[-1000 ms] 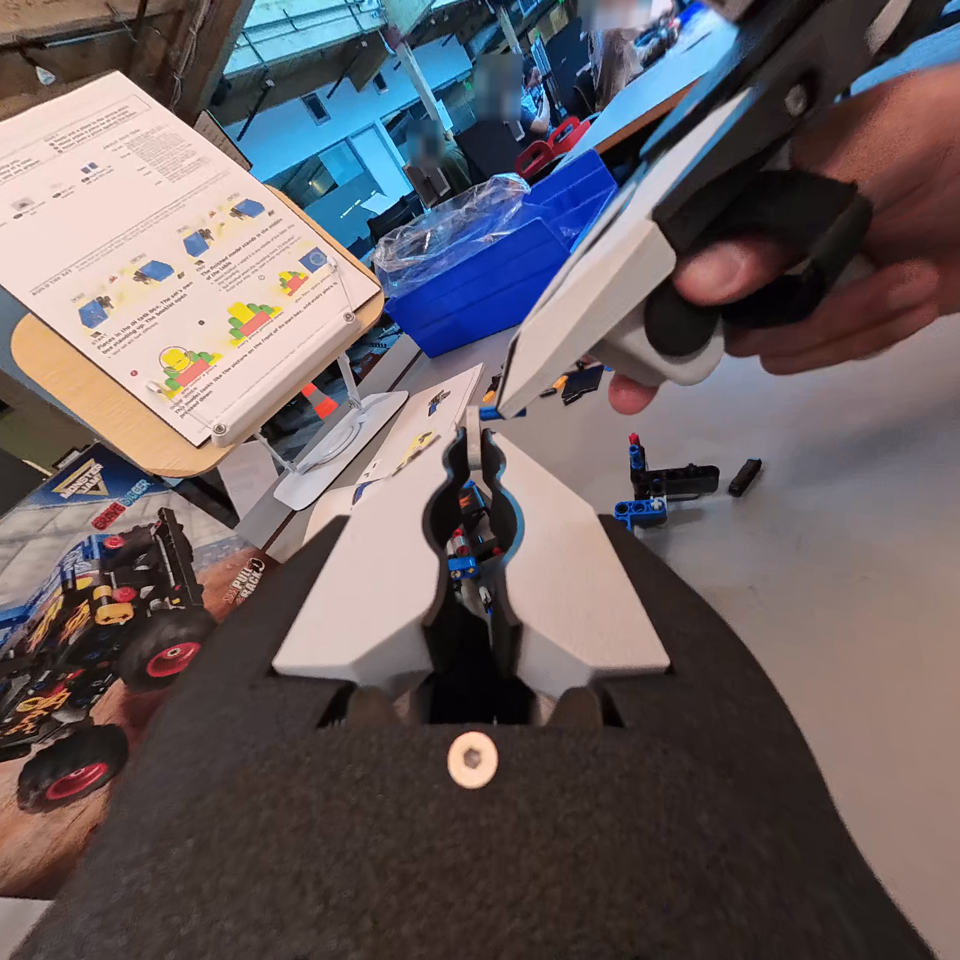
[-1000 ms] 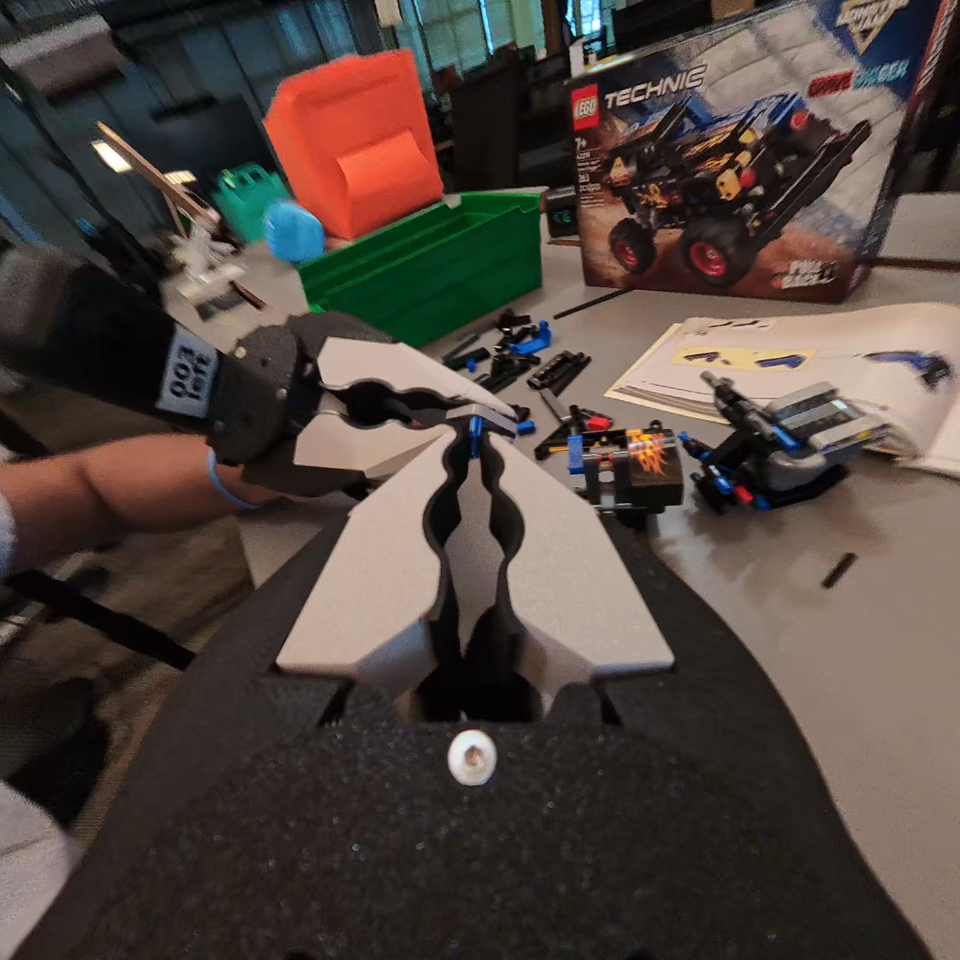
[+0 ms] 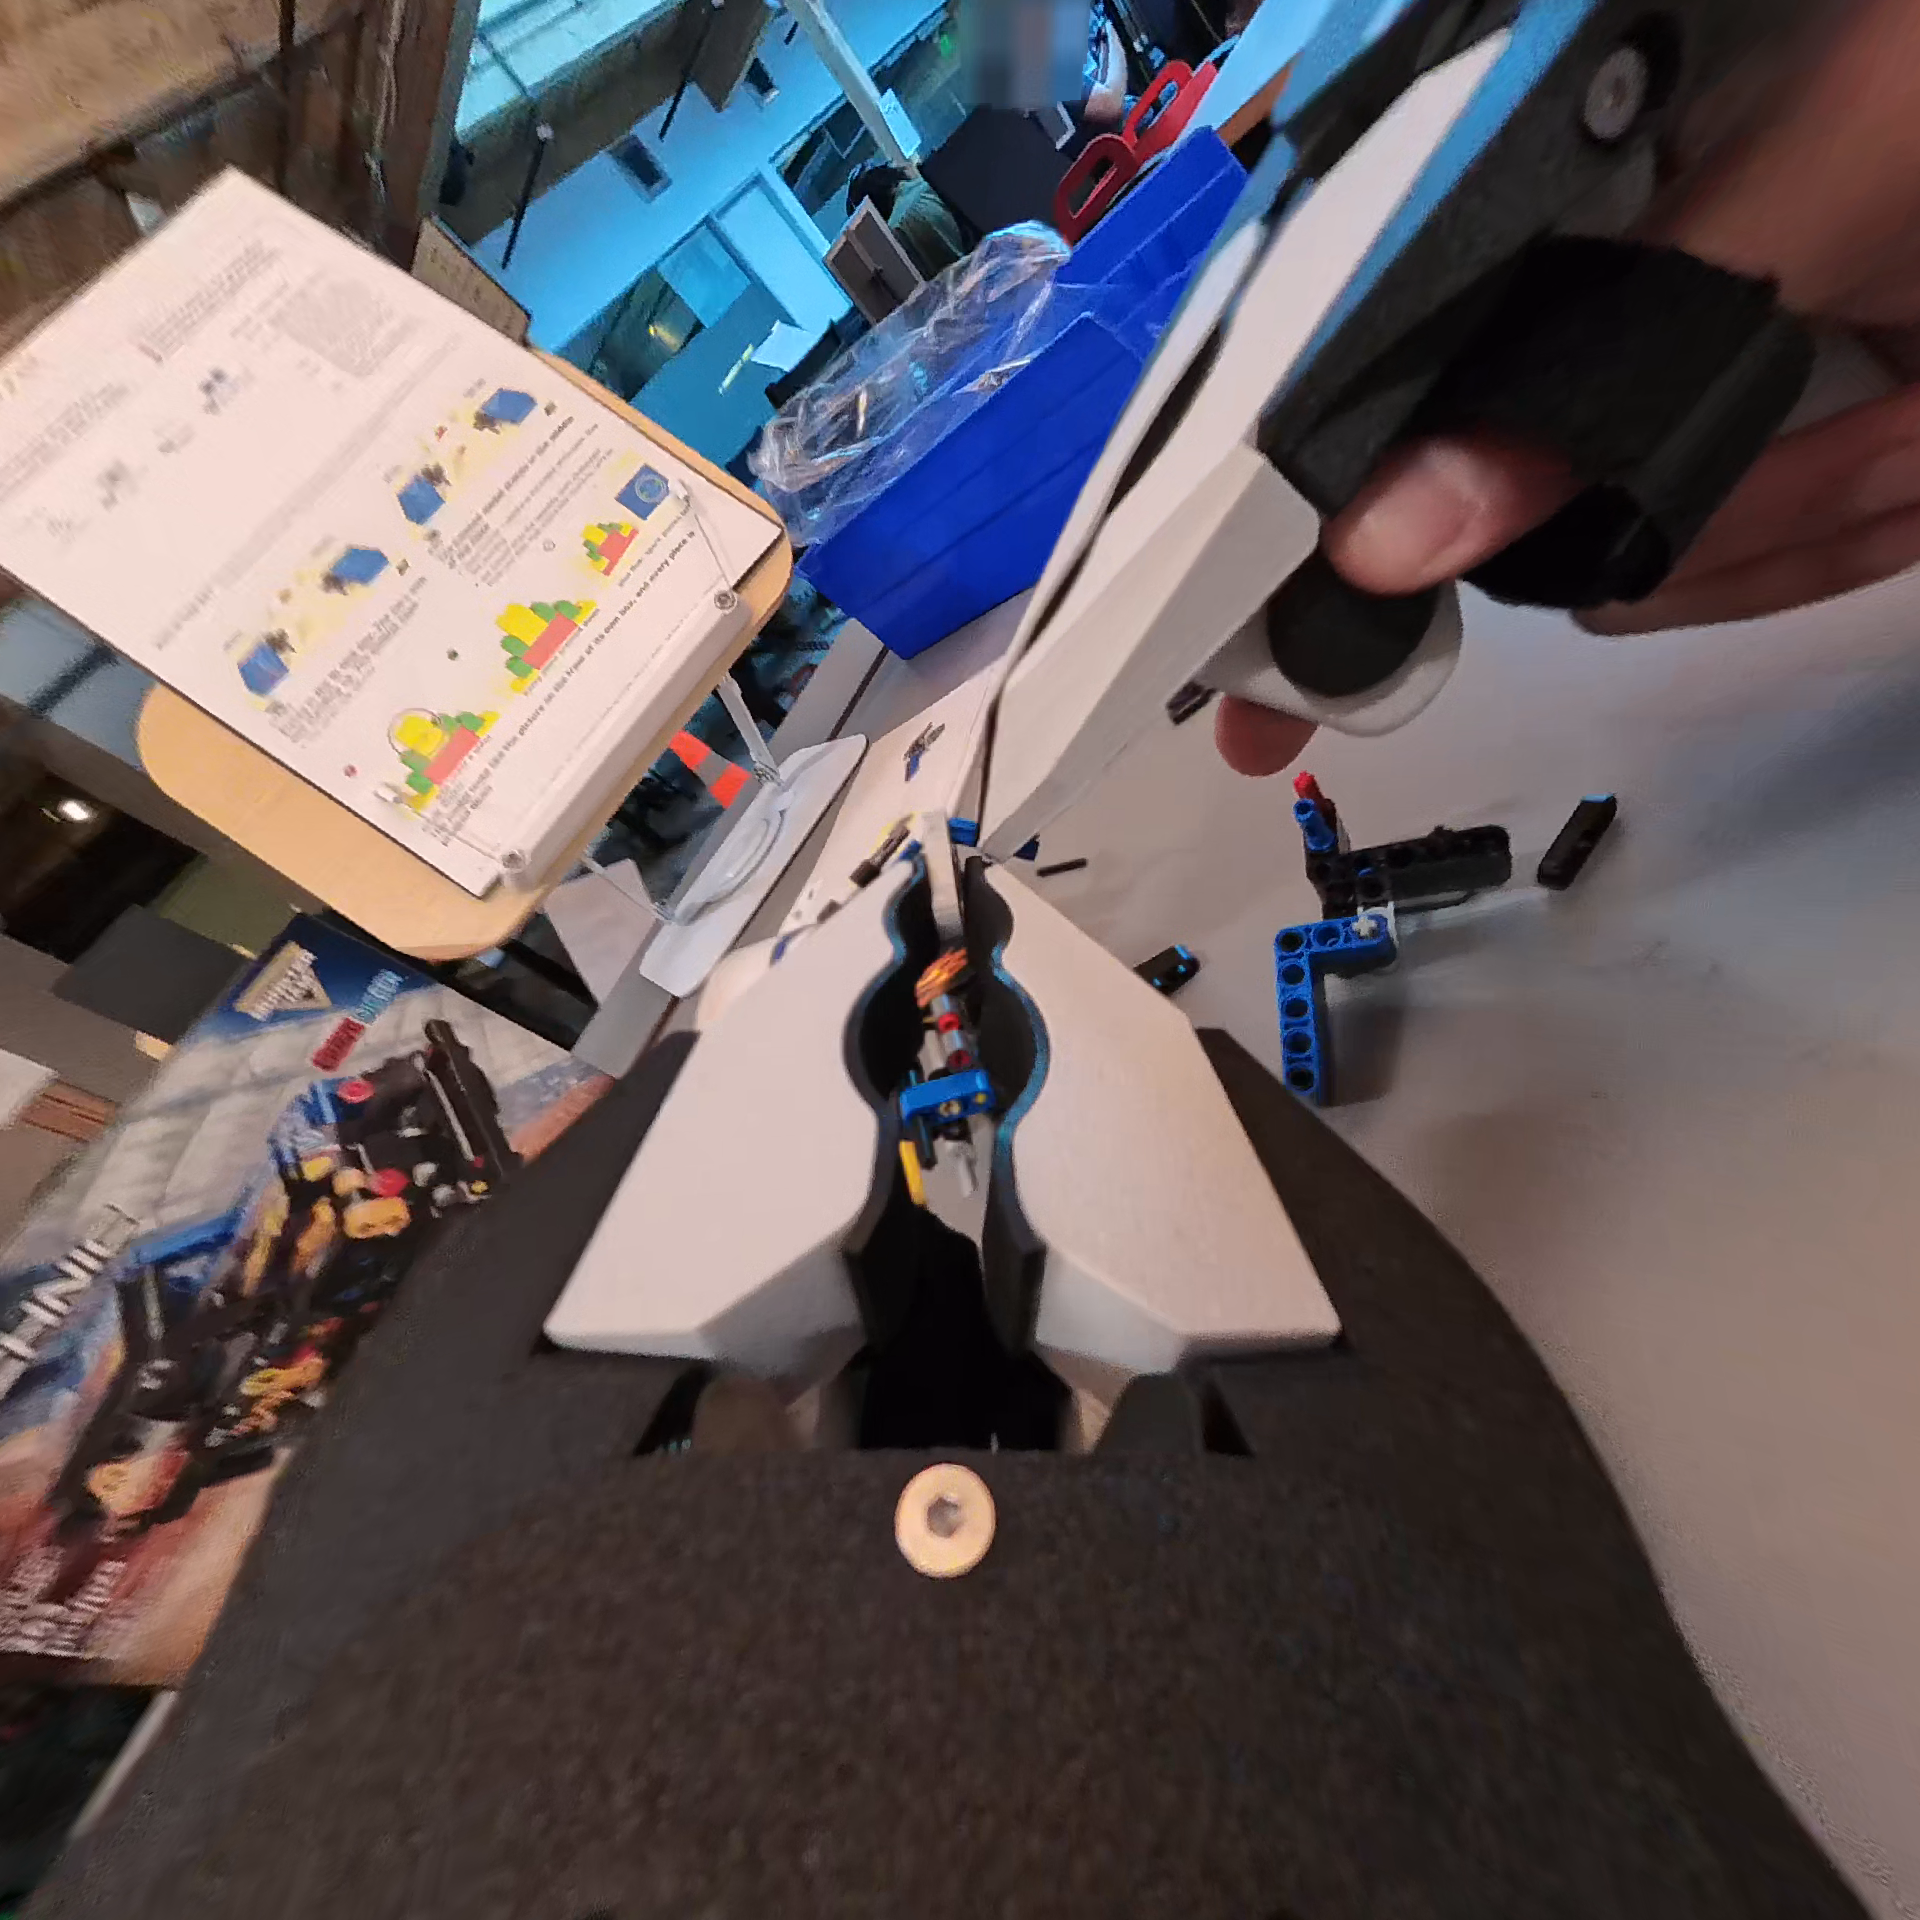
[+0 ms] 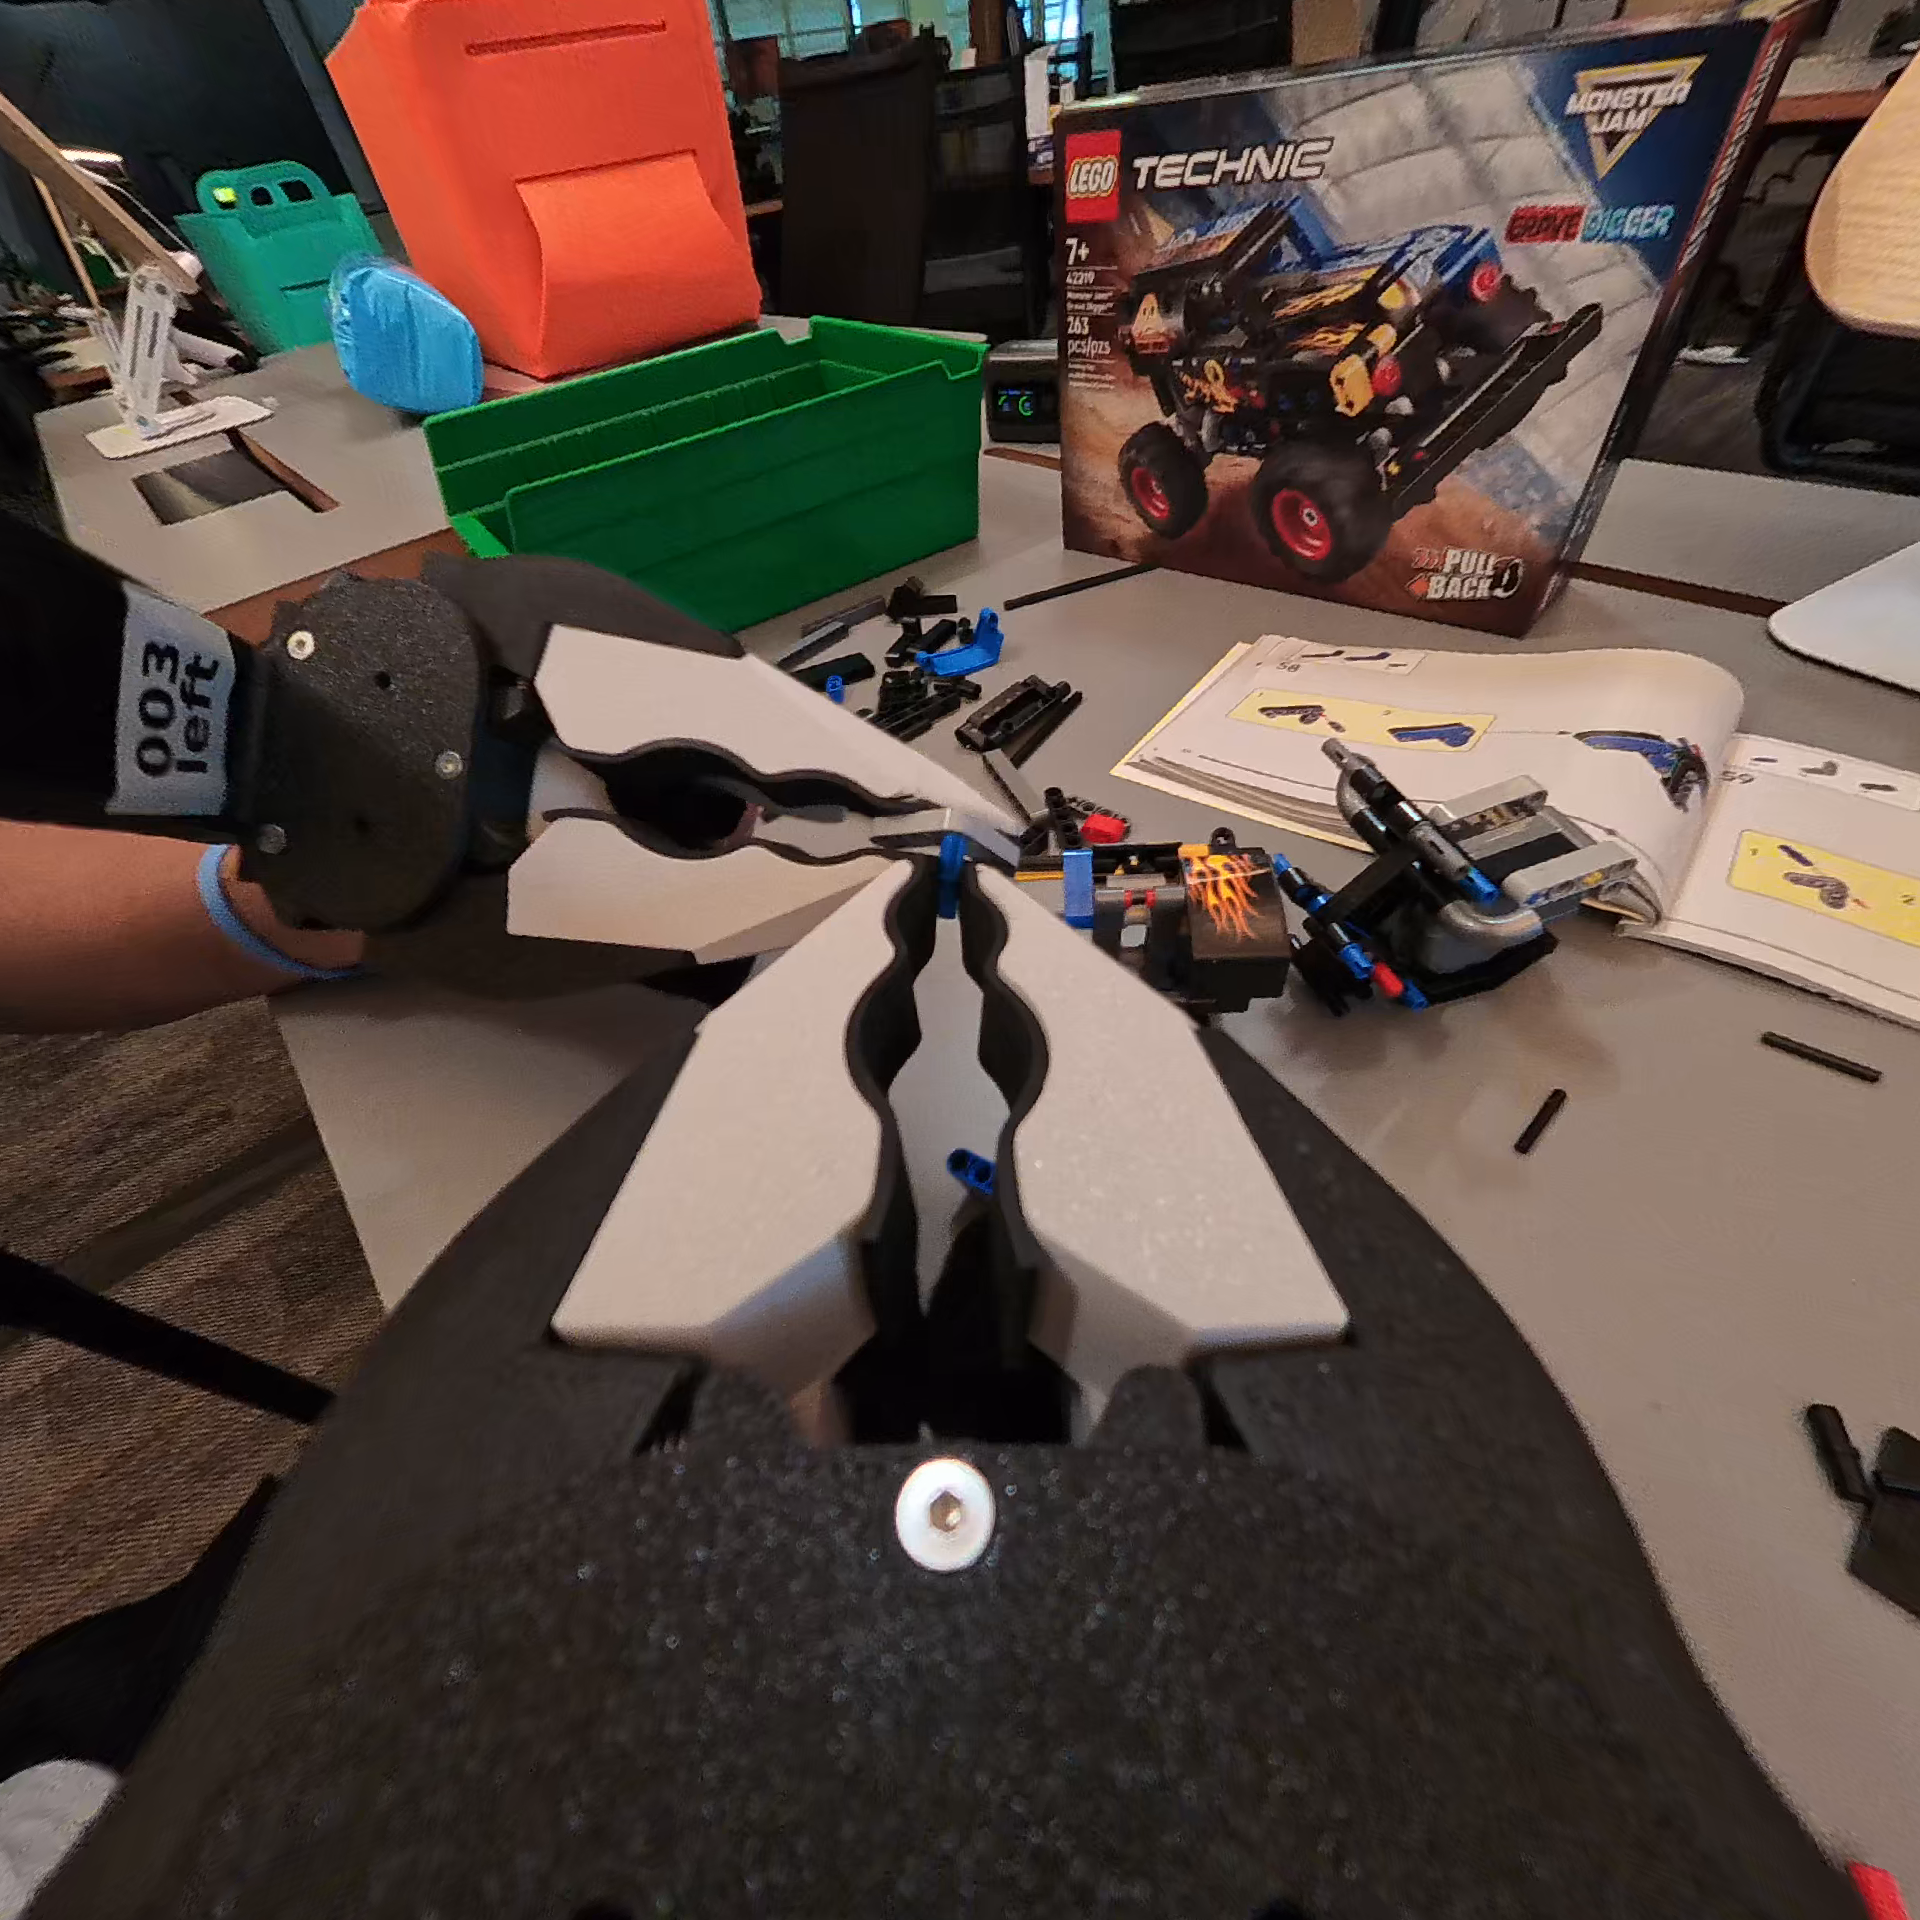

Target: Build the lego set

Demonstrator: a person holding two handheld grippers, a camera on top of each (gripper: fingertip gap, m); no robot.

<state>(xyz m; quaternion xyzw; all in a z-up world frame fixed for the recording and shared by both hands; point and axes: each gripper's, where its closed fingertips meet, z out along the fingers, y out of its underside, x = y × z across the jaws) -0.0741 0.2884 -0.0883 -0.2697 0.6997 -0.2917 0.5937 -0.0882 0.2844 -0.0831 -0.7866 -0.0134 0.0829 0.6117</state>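
two chunks are built mid-frame, a flame-panel section [image 4: 1195, 914] and a grey-blue module [image 4: 1475, 883], loose parts [image 4: 935, 675] left; right gripper [image 4: 948, 883] pinches a blue pin [image 4: 950, 871], left gripper [image 4: 966, 826] nearly closed, seemingly on a thin black piece.

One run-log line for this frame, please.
left gripper: shut on black strip | right gripper: shut on blue pin | tips meeting | truck subassembly: on table, untouched

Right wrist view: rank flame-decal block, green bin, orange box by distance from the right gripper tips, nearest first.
From the right gripper:
1. Flame-decal block, on the table just right of the tips.
2. Green bin, farther back, left of centre.
3. Orange box, behind the bin, upper left.
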